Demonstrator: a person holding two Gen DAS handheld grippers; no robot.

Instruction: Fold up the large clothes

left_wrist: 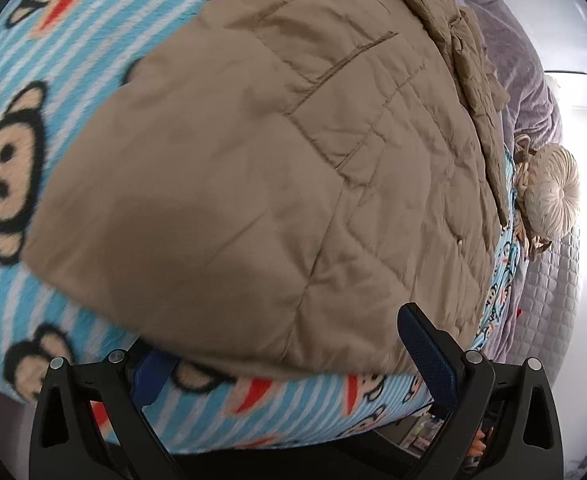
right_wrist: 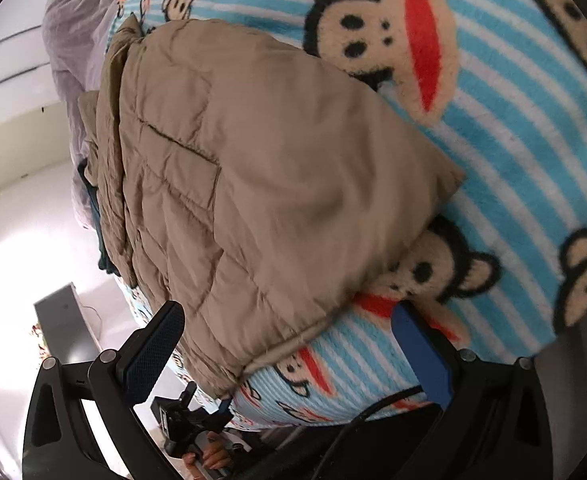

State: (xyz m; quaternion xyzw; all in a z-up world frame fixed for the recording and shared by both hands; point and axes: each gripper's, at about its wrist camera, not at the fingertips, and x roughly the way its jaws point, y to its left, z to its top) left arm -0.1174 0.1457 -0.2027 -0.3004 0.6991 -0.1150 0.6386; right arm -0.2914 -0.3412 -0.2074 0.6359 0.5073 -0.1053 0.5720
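A tan quilted jacket (left_wrist: 253,168) lies folded on a blue striped monkey-print blanket (left_wrist: 45,80). My left gripper (left_wrist: 289,364) is open, its fingers straddling the jacket's near hem without holding it. In the right wrist view the same jacket (right_wrist: 261,184) lies on the blanket (right_wrist: 513,128). My right gripper (right_wrist: 289,344) is open, its fingers on either side of the jacket's near corner, not closed on it. The left finger in the left wrist view is partly hidden under the jacket edge.
A purple quilted bedspread (left_wrist: 549,288) and a beige round cushion (left_wrist: 549,196) lie at the right in the left wrist view. The other gripper and a hand (right_wrist: 209,444) show below the bed edge in the right wrist view, with a grey box (right_wrist: 65,320) on the floor.
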